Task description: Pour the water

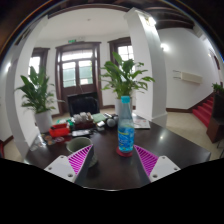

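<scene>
approach step: my gripper [111, 160] is wide open, holding nothing, water bottle [125, 127] just ahead; next i close in around it.

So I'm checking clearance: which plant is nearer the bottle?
The middle plant, right behind the bottle that stands just ahead of the open fingers; the other plant stands far left.

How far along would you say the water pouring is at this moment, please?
Nothing looks done yet. The water bottle stands upright on the dark table, just beyond the open tongs, whose fingers are apart and holding nothing. In hand is the approach to the bottle. Left: gripping it, lifting and pouring; I cannot make out a cup to pour into.
</scene>
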`<state>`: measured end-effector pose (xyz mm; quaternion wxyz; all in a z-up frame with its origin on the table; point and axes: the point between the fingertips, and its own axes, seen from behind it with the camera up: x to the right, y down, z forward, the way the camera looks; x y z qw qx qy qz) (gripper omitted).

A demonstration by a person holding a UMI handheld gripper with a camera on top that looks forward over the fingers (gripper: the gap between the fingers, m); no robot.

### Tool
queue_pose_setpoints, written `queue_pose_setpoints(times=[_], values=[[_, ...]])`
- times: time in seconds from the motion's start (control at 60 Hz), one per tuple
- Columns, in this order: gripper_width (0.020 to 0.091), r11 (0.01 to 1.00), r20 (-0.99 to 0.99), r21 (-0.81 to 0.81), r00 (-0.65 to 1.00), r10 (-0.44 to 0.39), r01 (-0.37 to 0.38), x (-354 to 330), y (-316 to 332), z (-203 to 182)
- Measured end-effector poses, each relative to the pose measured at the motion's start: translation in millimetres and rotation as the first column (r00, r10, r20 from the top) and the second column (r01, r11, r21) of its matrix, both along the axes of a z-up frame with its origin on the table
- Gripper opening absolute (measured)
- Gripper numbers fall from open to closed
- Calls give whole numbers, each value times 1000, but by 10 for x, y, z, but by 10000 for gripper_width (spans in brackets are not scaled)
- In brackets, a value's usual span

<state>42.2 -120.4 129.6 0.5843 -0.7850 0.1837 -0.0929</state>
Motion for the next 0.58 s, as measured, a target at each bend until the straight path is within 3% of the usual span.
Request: queue_pose_setpoints(times=[0.233,0.583], values=[[786,988,54,65,989,134,-138,-652,-211,680],[797,958,101,84,959,265,-273,-1291,-303,1043]])
